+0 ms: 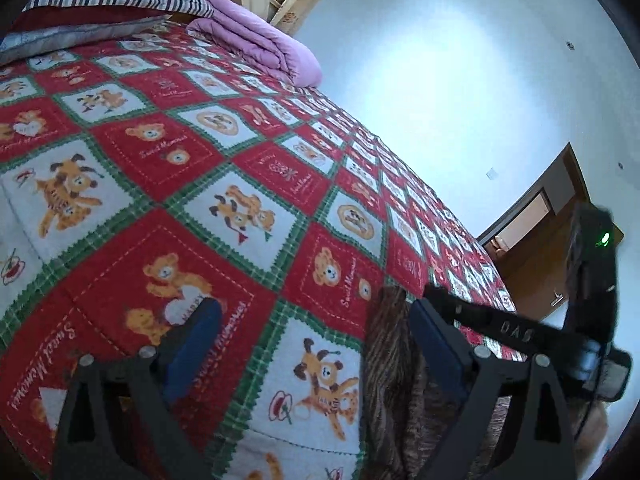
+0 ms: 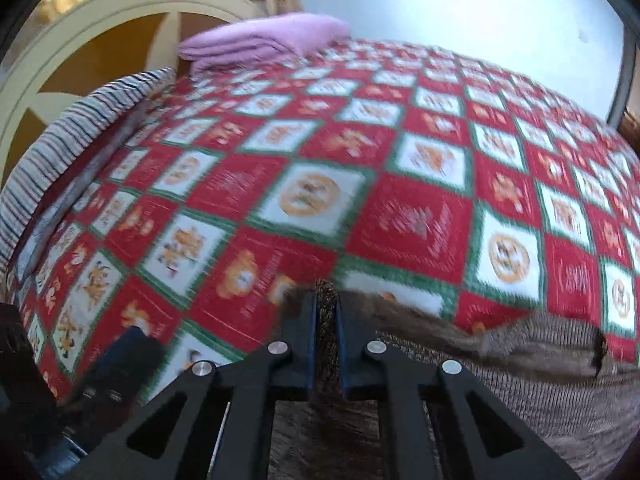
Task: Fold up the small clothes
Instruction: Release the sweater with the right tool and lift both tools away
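Note:
A brown ribbed knit garment (image 2: 540, 364) lies on the red, white and green teddy-bear quilt (image 2: 360, 168), bunched toward the near edge. My right gripper (image 2: 326, 314) is shut on a fold of it, and brown fabric shows in the narrow slit between the blue pads. In the left wrist view, a raised ridge of the same garment (image 1: 390, 344) stands just inside the right finger. My left gripper (image 1: 316, 336) is open wide over the quilt (image 1: 224, 168) with nothing between its pads. The right gripper's black housing (image 1: 592, 280) shows at that view's right edge.
A folded purple blanket (image 2: 260, 40) lies at the far end of the bed near the cream headboard (image 2: 100, 20). A striped pillow (image 2: 80, 132) lines the left side. A white wall and a wooden door (image 1: 536, 220) lie beyond the bed.

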`<action>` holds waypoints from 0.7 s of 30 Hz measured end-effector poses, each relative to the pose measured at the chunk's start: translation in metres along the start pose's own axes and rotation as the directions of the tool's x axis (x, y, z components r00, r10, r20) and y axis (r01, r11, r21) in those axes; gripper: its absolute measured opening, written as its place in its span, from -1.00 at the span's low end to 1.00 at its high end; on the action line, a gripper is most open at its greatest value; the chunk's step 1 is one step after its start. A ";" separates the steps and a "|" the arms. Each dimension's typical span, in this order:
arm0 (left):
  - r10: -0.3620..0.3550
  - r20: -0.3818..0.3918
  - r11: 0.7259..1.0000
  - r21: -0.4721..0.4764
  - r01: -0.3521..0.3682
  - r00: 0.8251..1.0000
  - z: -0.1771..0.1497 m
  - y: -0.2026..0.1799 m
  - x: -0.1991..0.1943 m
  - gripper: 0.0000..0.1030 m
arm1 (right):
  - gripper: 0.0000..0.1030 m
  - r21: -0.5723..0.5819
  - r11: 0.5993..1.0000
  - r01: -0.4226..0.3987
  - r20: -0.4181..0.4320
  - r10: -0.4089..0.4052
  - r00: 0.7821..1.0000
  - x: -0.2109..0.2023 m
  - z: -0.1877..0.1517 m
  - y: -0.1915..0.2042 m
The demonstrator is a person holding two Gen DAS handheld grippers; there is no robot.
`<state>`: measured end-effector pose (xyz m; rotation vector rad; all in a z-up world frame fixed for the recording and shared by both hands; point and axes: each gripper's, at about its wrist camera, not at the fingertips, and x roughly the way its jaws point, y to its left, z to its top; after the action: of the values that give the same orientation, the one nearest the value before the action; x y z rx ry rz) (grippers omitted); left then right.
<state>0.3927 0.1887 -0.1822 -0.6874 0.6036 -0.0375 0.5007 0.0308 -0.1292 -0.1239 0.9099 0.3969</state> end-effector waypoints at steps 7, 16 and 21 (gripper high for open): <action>-0.012 -0.012 1.000 0.021 0.012 1.000 -0.002 -0.003 0.002 0.98 | -0.46 -0.045 0.998 0.032 -0.069 -0.035 0.997 0.034 -0.015 0.001; -0.018 -0.025 0.999 0.040 0.019 1.000 -0.004 -0.007 0.004 0.98 | 0.40 -0.038 0.999 0.011 0.049 -0.009 0.999 -0.066 -0.069 -0.054; -0.013 -0.050 0.997 0.075 0.017 0.999 -0.007 -0.013 0.008 1.00 | 0.40 0.080 0.993 0.092 0.062 -0.097 0.993 -0.114 -0.120 -0.131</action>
<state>0.3981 0.1728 -0.1824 -0.6195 0.6414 -0.0911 0.3993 -0.1543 -0.1208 -0.0820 0.8500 0.2760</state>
